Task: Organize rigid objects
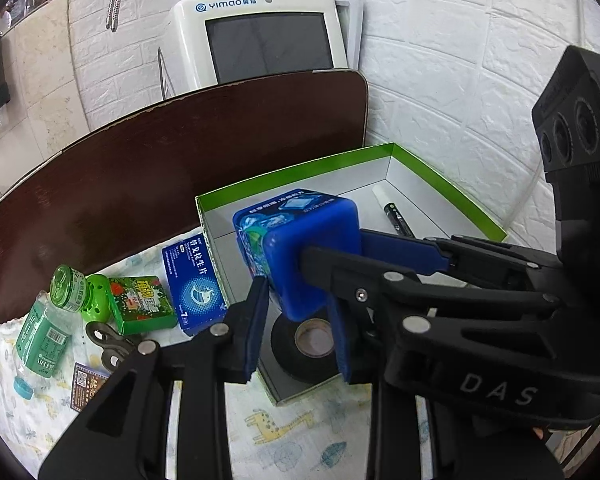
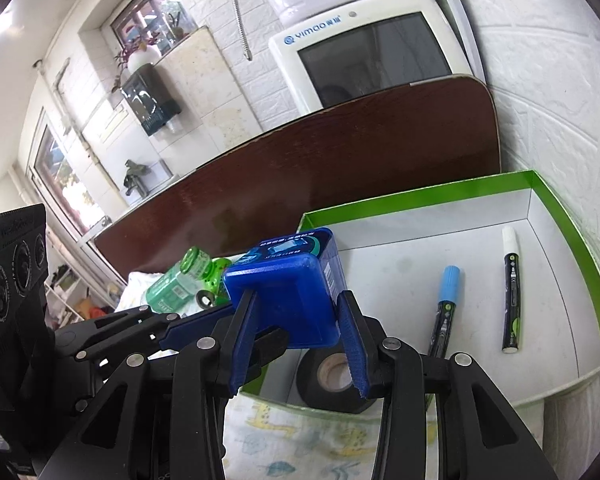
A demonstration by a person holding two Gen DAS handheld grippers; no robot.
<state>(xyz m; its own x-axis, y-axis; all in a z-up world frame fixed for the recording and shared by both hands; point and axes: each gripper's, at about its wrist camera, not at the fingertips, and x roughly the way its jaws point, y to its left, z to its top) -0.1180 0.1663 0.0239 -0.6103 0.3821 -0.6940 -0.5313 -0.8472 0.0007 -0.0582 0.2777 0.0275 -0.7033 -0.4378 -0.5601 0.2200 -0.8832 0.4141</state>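
- Blue plastic box (image 2: 284, 304), square with rounded corners and a printed label, held off the surface above the near left corner of the green-rimmed tray (image 2: 420, 192).
- Right gripper (image 2: 296, 344): pads clamped on the blue plastic box's two opposite sides, jaws about half apart.
- Left gripper (image 1: 296, 332): jaws narrowly parted just under the blue plastic box; whether its pads press on it, cannot tell.
- Green-rimmed tray, white inside, against the white brick-pattern wall; contents: black tape roll (image 2: 332, 376) at the near left, blue-capped marker (image 2: 444, 312) mid-floor, white-capped marker (image 2: 511, 292) to its right.
- Printed cloth (image 1: 284, 432) on the tabletop, left of the tray, carrying: blue carton (image 1: 192, 284) just beside the tray wall, green carton (image 1: 142, 304), green-lidded jar (image 1: 70, 288), clear green-labelled bottle (image 1: 40, 340).
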